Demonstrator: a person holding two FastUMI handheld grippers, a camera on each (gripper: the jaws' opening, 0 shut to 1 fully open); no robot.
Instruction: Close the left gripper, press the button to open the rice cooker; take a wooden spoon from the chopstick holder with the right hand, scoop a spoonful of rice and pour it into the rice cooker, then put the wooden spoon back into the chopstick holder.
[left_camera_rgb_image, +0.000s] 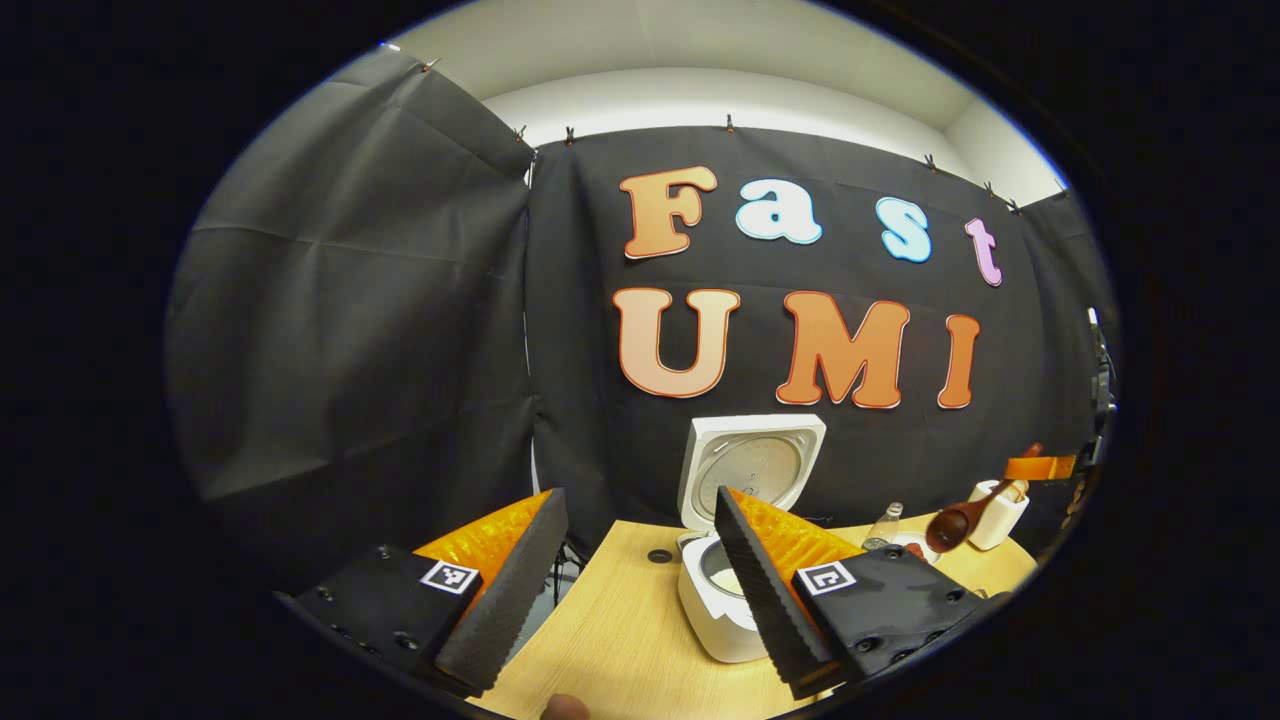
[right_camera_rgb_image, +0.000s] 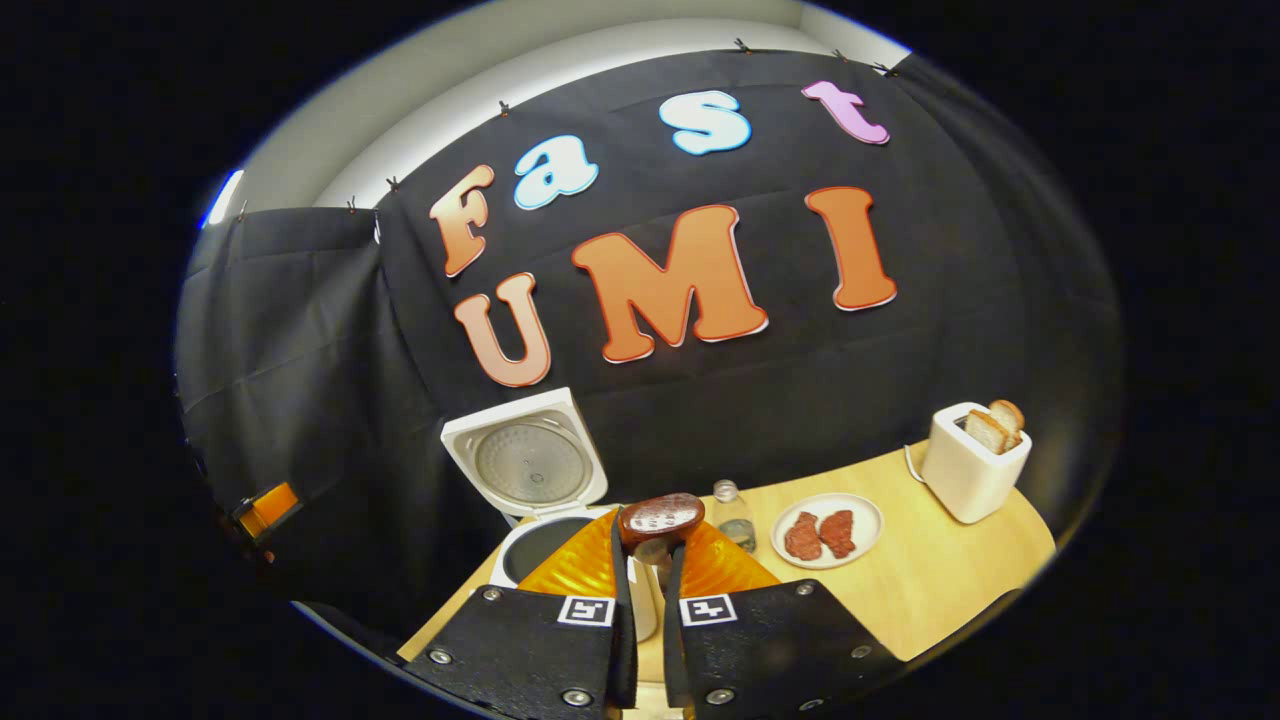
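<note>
Pinching the wooden spoon (right_camera_rgb_image: 660, 521) between its fingers, the right claw (right_camera_rgb_image: 645, 590) hovers beside the open rice cooker (right_camera_rgb_image: 530, 470).

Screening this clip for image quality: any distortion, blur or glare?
Left gripper view: heavy fisheye bending, wooden spoon small at the rim, rice cooker sharp. Right gripper view: tilted horizon, spoon bowl close and slightly soft; no strong glare.
</note>
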